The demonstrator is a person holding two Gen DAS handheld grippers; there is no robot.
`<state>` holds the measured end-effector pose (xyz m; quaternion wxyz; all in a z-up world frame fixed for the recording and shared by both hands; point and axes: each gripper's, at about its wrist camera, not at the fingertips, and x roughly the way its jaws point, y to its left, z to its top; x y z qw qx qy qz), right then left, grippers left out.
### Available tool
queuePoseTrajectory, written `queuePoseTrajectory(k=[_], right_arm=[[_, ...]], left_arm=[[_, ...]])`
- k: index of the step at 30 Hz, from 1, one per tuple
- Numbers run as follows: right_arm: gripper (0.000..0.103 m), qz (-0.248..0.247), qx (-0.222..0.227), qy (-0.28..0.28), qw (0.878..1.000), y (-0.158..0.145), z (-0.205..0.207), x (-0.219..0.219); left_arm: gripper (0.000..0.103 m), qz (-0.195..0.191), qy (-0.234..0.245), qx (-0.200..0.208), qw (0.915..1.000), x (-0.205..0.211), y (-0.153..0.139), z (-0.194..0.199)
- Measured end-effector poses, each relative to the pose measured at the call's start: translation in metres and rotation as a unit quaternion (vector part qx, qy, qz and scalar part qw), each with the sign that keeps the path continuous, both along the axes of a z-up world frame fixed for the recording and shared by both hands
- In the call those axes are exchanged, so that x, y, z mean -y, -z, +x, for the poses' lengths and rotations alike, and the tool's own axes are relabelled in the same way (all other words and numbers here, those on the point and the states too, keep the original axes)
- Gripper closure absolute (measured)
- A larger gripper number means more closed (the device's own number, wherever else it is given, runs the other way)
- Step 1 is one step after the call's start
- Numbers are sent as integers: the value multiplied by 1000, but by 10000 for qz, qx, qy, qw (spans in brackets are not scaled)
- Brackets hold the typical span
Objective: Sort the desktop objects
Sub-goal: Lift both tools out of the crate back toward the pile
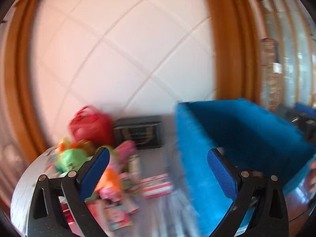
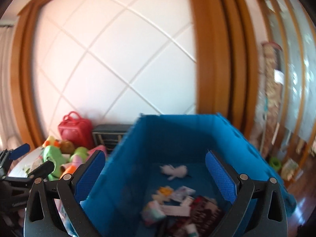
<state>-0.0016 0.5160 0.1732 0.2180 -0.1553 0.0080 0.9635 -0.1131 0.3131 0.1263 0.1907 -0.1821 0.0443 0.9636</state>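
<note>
A blue fabric bin (image 1: 246,130) stands on the right of the round silver table (image 1: 25,187). My left gripper (image 1: 158,169) is open and empty, aimed at the bin's left wall and a blurred pile of toys: a green plush (image 1: 69,158), an orange toy (image 1: 110,179), a red and white box (image 1: 158,185). In the right wrist view my right gripper (image 2: 156,174) is open and empty above the bin (image 2: 177,138). Inside lie a white plush (image 2: 174,170) and several small packets (image 2: 177,207). The left gripper (image 2: 33,158) shows at the left over the green plush (image 2: 53,156).
A red bag (image 1: 88,126) and a black box (image 1: 140,132) stand at the back of the table against a white padded wall panel with a wooden frame. Glass-fronted wooden shelving fills the right. A green object (image 2: 275,163) lies on the floor there.
</note>
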Motion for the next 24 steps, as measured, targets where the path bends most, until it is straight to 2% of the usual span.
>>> queuePoseTrajectory(k=[2, 6, 12, 15, 18, 24], right_arm=[[0, 174, 24, -30, 9998, 0, -15, 28], [0, 91, -54, -426, 9990, -3, -38, 77], [0, 138, 36, -939, 9955, 17, -84, 156], [0, 11, 329, -1057, 9938, 44, -114, 181], [0, -303, 720, -1117, 9907, 83, -145, 189], [0, -770, 1765, -888, 9772, 167, -187, 187]], left_arm=[[2, -52, -256, 213, 9994, 34, 12, -18], [2, -280, -775, 486, 9954, 103, 39, -46], [2, -736, -1549, 1041, 9797, 213, 103, -75], [2, -841, -1775, 1497, 9690, 258, 139, -91], [2, -770, -1800, 1825, 9635, 288, 165, -95], [2, -677, -1490, 2323, 9588, 295, 210, -112]])
